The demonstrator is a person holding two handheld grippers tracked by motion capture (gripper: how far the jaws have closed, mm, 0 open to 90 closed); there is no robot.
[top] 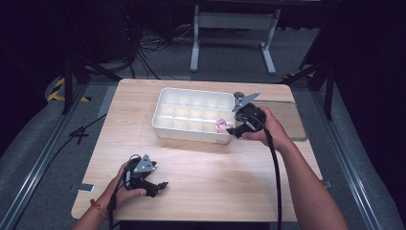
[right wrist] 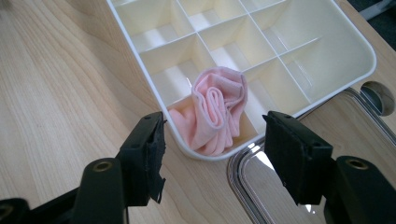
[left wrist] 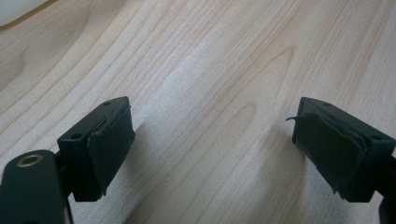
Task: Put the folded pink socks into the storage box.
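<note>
A white tray [top: 165, 125] divided into several compartments sits at the far middle of the wooden table. A rolled pink cloth [right wrist: 216, 109] lies in its near right corner compartment, also seen in the high view as a pink cloth [top: 222, 125]. My right gripper [right wrist: 212, 147] hovers just off that corner, jaws open and apart from the cloth; in the high view the right gripper [top: 234, 131] is at the tray's right end. My left gripper [left wrist: 212, 144] is open over bare wood; the left gripper [top: 162, 186] rests near the table's front left.
A clear flat lid or tray [top: 289, 120] with a shiny rim lies right of the white tray [right wrist: 355, 79], under my right hand. A small round metal disc [right wrist: 379, 95] sits beyond it. Bare wood [top: 215, 177] spans the table's front. Dark floor and stands surround the table.
</note>
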